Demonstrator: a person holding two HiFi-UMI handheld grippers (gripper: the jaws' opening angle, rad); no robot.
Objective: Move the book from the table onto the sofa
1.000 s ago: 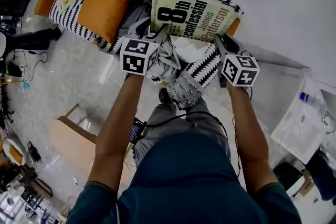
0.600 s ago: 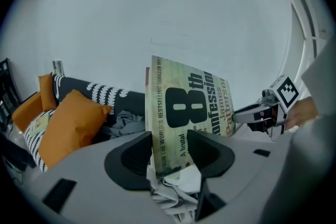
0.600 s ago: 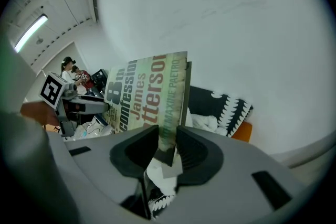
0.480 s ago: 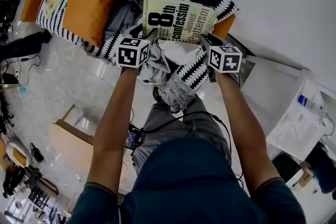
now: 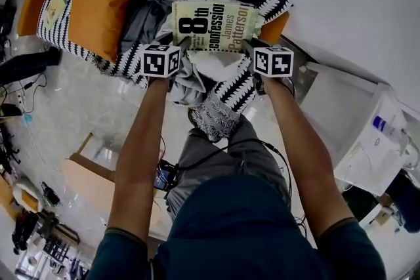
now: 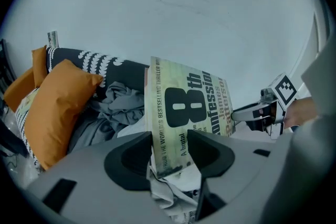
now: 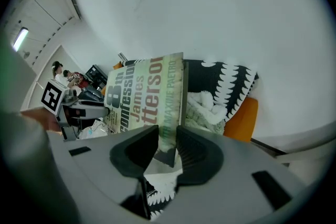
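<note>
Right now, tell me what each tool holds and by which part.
Both hold the book: the left tool clamps the edge beside "8th", the right tool clamps the opposite edge beside "Patterson".

1 book, 2 grippers, approx. 3 orange cushions

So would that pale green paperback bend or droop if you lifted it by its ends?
The pale green paperback book spans flat between the left gripper and right gripper, so probably fairly stiff. Edge grips alone hold it, so likely light. On the crumpled grey clothes it might tilt.
</note>
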